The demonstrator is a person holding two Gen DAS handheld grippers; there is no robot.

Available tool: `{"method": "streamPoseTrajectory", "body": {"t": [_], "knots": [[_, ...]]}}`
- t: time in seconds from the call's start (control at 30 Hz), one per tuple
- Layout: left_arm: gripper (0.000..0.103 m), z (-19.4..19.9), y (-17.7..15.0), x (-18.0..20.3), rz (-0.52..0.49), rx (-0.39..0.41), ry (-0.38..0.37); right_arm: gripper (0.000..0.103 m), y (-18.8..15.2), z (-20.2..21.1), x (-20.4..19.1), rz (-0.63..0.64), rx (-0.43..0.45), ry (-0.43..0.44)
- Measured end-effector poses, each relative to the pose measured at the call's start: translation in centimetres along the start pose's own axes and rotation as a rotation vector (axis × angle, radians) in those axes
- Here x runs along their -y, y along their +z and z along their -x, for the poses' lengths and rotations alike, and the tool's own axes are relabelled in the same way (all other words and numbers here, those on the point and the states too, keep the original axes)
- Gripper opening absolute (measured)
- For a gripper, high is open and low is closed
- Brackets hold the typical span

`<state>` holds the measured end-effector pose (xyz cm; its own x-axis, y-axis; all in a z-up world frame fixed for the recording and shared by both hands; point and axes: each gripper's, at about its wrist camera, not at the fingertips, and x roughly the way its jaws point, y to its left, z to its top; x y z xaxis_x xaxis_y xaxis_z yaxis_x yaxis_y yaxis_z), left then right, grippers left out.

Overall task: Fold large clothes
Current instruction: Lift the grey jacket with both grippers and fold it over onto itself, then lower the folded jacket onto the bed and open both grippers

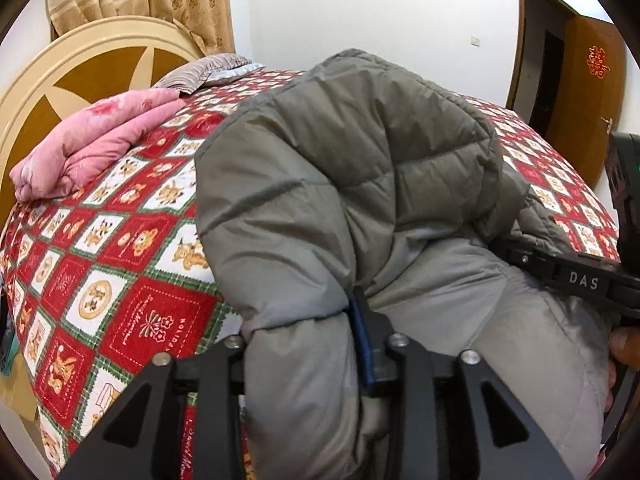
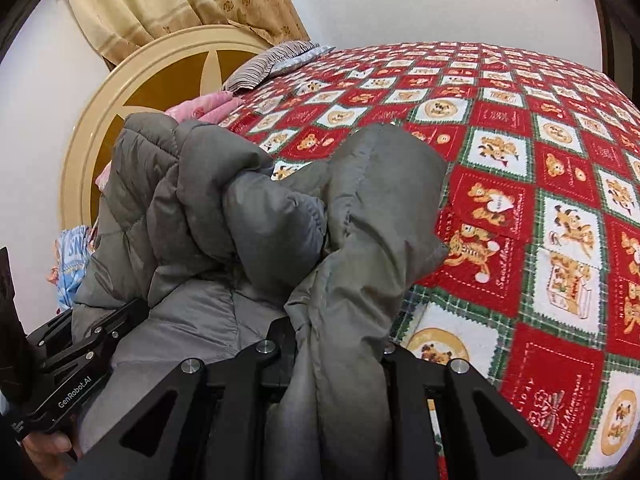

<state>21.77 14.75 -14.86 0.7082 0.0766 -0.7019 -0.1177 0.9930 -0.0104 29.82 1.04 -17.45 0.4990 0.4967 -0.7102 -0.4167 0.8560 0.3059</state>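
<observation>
Bunched grey quilted puffer jacket fills the foreground of both wrist views, draped straight over the black fingers so that cloth is the nearest thing to either lens. Going from the left, the left claw has a thick roll of the jacket's padded edge lying between its jaws; a blue pad shows against one side of the roll, but the other finger is buried under the fabric, so whether the pads press on it or merely flank it cannot be told from these views. Further right, the right claw is clamped on a narrow seamed strip of the same jacket, which runs back between its jaws towards the camera and rises ahead into a crumpled hump. The jacket is partly lifted, its near part hanging from the two claws while the bulk heaps up on the bed with the red, white and green teddy-bear patchwork bedspread beyond them. Each claw appears in the other's view, close alongside. The held edge runs crosswise between the two claws, and the jacket's mass lies forward of both, towards the far side of the bed; the coming move looks likely to turn on keeping that edge taut and level. Neither hand is clearly nearer the heap.
</observation>
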Motion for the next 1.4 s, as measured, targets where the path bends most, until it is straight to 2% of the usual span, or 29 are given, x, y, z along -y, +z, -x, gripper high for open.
{"method": "streamPoseTrajectory", "body": {"t": [0.57, 0.63, 0.8, 0.9, 1.03, 1.17, 1.4], "knots": [[0.050, -1.0, -0.5, -0.4, 0.000, -0.013, 0.017, 0.017, -0.6, -1.2, 0.0, 0.018, -0.023, -0.027], [0.054, -1.0, -0.5, -0.4, 0.001, -0.014, 0.027, 0.020, -0.5, -1.3, 0.0, 0.021, -0.029, -0.031], [0.065, -0.7, -0.4, -0.8, 0.008, -0.013, 0.047, 0.041, -0.5, -1.4, 0.2, 0.029, -0.025, -0.066], [0.070, -0.1, -0.4, -0.8, 0.006, -0.012, 0.063, 0.043, -0.6, -1.0, 0.5, 0.014, -0.021, -0.068], [0.079, 3.1, -0.4, -0.9, 0.005, 0.031, 0.085, 0.046, -0.6, 1.3, -0.3, 0.027, 0.001, -0.097], [0.095, 8.2, -0.7, -1.0, -0.005, 0.152, 0.100, 0.060, -1.2, 5.7, -1.7, 0.041, 0.078, -0.113], [0.099, 15.0, -1.6, -0.6, -0.009, 0.267, 0.079, 0.062, -3.2, 13.4, -4.8, 0.103, 0.198, -0.128]]}}
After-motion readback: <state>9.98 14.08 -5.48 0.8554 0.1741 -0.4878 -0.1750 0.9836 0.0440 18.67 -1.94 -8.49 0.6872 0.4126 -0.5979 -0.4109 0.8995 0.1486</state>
